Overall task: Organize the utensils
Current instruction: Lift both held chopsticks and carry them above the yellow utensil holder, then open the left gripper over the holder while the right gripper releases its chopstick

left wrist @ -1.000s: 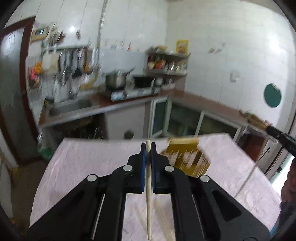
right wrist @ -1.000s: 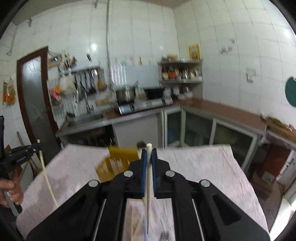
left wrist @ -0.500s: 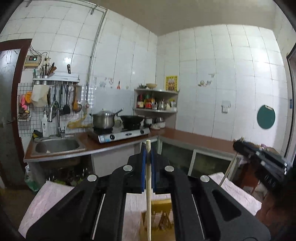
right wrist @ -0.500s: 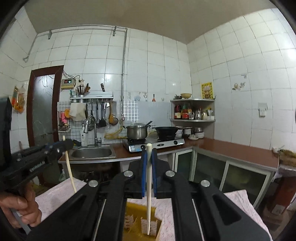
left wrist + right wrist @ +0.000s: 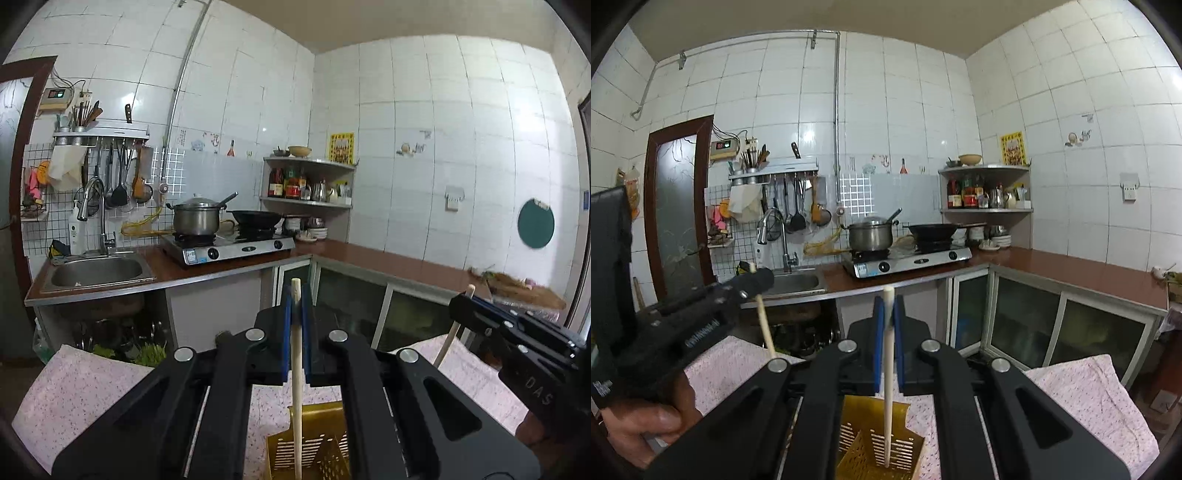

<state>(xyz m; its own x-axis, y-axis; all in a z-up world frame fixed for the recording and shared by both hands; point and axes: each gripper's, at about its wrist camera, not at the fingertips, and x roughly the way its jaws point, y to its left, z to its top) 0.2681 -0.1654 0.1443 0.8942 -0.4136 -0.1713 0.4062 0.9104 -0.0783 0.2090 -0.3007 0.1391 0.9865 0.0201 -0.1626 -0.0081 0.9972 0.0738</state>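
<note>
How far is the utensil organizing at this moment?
Done: none visible in the yellow slotted plastic basket. In hand: left gripper and right gripper each clamp a pale wooden chopstick above it. Left: lowering and releasing both.

Both my cameras ride just behind my tongs, looking forward along them and nearly level toward the kitchen wall. My left tongs (image 5: 295,332) fill the left view's lower half, my right tongs (image 5: 889,336) the right's. Both views share the stove (image 5: 229,251), sink (image 5: 96,271), corner shelf (image 5: 986,210) and yellow basket (image 5: 879,443) close below.
</note>
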